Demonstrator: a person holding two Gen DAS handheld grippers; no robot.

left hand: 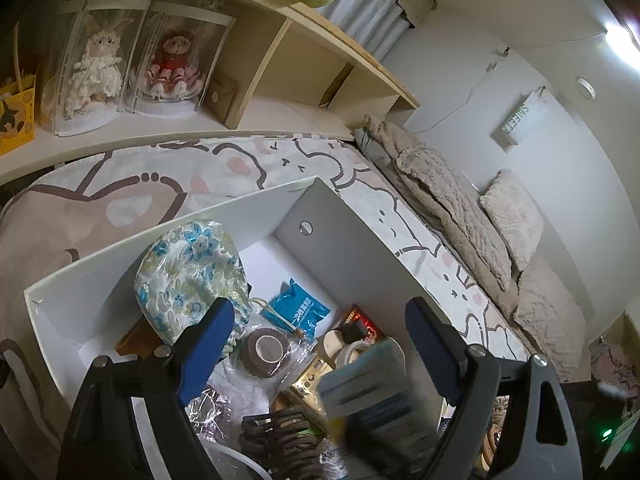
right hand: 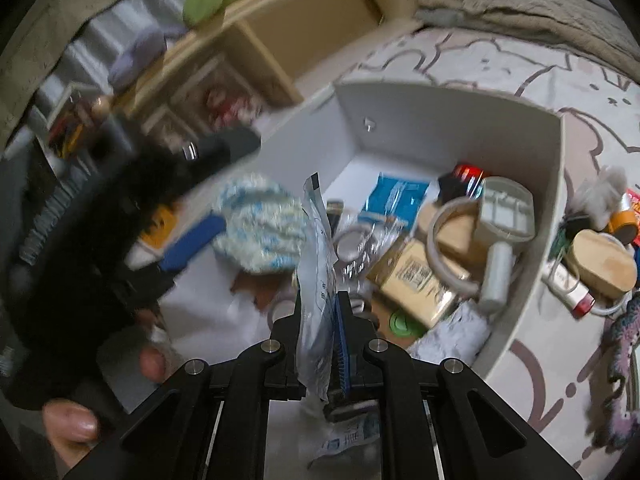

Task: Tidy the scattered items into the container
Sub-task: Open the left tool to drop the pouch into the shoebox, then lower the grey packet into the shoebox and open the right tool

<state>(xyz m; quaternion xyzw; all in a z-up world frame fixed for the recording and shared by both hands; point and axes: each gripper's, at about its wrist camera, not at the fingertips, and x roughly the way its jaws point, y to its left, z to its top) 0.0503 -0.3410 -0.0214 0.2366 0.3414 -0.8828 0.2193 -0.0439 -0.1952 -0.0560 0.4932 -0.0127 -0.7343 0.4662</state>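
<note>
Right wrist view, right gripper (right hand: 320,312) clamped on a pale, seemingly plastic packet (right hand: 316,264), left gripper (left hand: 320,332) wide, empty.

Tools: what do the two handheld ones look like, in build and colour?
Both are matte black linkage frames with silver pivot bolts and triangular cut-outs in the arms. The left tool has two long fingers faced with ribbed blue pads. The right tool shows the same ribbed blue pad. No cables or sleeves are visible.
</note>
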